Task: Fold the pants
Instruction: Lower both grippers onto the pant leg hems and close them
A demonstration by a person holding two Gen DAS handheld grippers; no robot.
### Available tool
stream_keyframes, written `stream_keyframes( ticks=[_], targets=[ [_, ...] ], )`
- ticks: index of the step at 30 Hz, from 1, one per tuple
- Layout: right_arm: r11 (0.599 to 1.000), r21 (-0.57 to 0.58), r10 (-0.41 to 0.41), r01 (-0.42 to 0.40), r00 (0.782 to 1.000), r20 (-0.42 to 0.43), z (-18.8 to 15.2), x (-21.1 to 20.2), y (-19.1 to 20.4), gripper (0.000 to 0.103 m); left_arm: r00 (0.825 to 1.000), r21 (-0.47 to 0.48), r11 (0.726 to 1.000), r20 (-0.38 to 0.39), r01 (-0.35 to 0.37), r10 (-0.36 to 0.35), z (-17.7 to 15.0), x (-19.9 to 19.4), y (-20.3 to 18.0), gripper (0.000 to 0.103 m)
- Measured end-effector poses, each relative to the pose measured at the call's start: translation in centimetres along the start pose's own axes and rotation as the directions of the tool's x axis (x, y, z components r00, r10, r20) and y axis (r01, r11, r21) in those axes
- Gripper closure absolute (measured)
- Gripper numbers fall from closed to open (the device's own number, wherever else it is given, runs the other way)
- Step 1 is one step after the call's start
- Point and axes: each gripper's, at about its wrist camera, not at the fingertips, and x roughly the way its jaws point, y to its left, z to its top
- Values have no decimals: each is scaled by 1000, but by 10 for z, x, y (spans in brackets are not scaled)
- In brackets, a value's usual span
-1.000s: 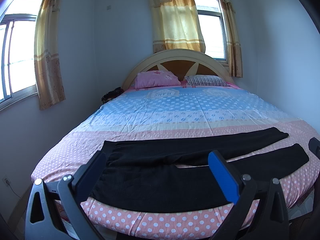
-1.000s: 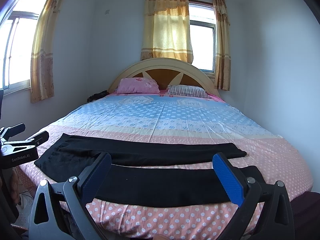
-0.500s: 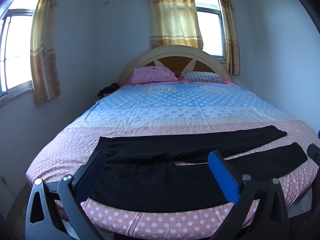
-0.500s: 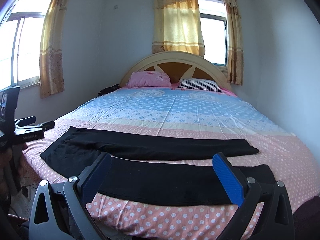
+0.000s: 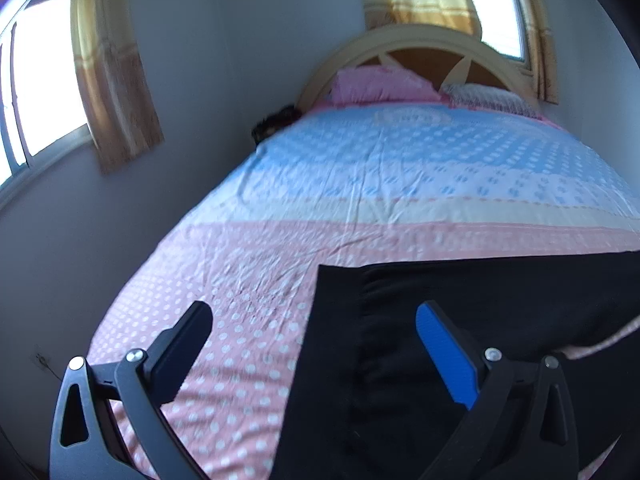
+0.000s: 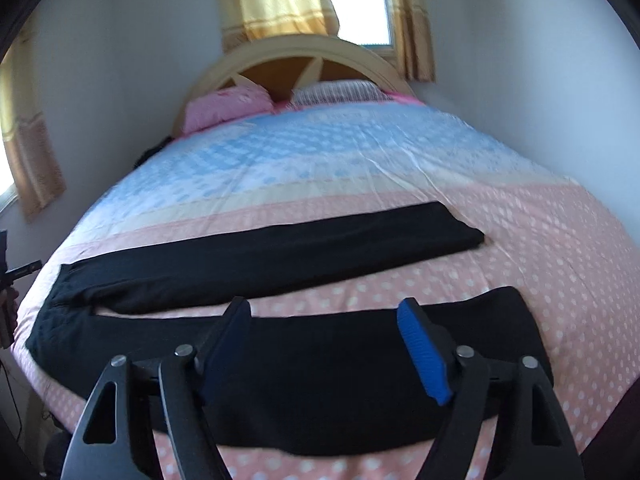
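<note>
Reaching for the black pants [image 6: 280, 256] spread flat across the bed's [image 6: 540, 240] foot, both tongs are empty, the left tongs [image 5: 314, 328] wide over the waistband, the right tongs [image 6: 324, 316] just narrowing above the near leg, which likely needs pinching next.

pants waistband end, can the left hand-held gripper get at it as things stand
Probably yes. The left hand-held gripper is open right over the waistband end of the black pants, which lie flat on the bed; nothing sits between them.
</note>
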Motion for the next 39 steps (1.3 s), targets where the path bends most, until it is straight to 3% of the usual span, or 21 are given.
stream_keyframes(
  ticks=[4,9,13,16,23,27,34,39],
  targets=[
    [997,19,-75,75,997,-17,23,20,-27,27,995,-33,998,-84,54,-57,13,56,12,1],
    [992,40,-118,119,993,-29,42,35,-47,27,980,-58,989,-142,134,-141,25,99,10,21],
    [990,28,-140,141,989,-47,50,50,-54,27,956,-86,976,-201,202,-216,31,132,11,33],
    [990,22,-135,137,989,-63,51,62,-56,27,938,-126,962,-223,242,-265,35,148,15,47],
    [986,61,-147,153,984,-100,55,87,-73,27,913,-118,951,-265,287,-309,24,163,1,49],
    [983,90,-150,161,982,-112,59,95,-84,27,921,-69,956,-253,287,-295,18,160,-5,55],
    [969,155,-169,191,975,-144,75,113,-114,27,917,-65,949,-241,310,-316,20,160,2,66],
    [953,181,-209,242,961,-182,90,134,-144,27,918,-77,943,-214,325,-334,21,157,3,82]
  ],
)
